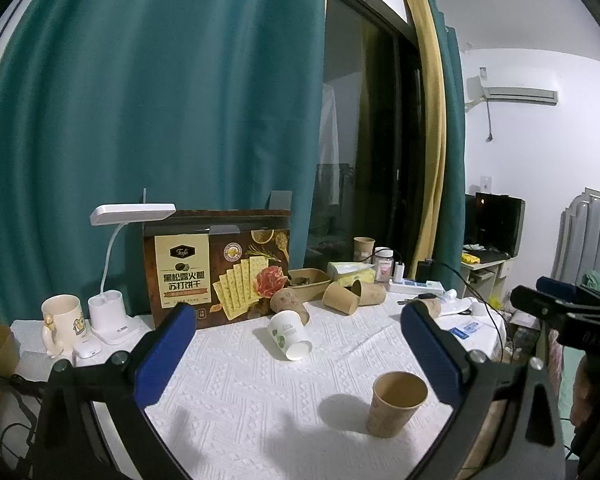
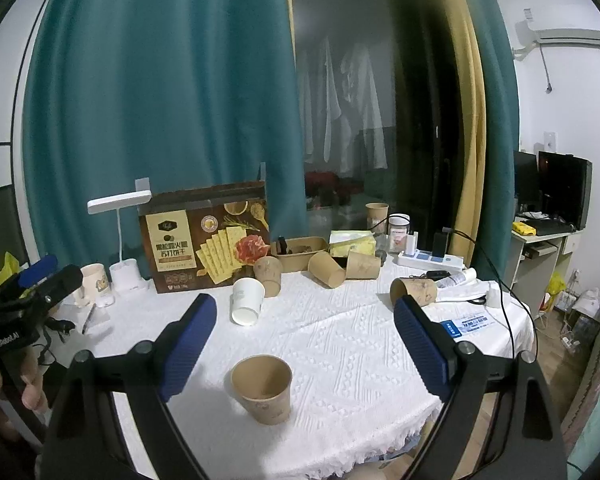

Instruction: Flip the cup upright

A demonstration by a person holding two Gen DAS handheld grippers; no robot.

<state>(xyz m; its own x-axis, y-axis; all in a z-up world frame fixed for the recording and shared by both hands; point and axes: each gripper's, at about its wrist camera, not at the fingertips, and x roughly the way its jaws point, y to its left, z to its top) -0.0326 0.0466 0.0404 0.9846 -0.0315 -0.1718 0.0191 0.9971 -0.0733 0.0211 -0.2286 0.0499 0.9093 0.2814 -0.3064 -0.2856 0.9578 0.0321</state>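
Note:
A brown paper cup (image 1: 398,404) (image 2: 262,388) stands upright, mouth up, near the front edge of the white tablecloth (image 1: 240,400). Farther back a white paper cup (image 1: 290,336) (image 2: 247,300) lies on its side, mouth toward me. Several brown cups (image 1: 340,298) (image 2: 327,269) lie tipped behind it, and one more (image 2: 414,291) lies at the right. My left gripper (image 1: 299,314) is open, holding nothing, above the near table. My right gripper (image 2: 305,306) is open too, with the upright cup below and between its blue pads (image 2: 188,344), untouched.
A brown cracker box (image 1: 220,272), a white desk lamp (image 1: 112,272) and a cream mug (image 1: 62,320) stand at the back left. A brown tray (image 2: 300,250), tissue pack (image 2: 352,242), jar (image 2: 398,232) and power strip (image 2: 432,260) with cables crowd the back right. A hand (image 2: 32,392) shows at the left.

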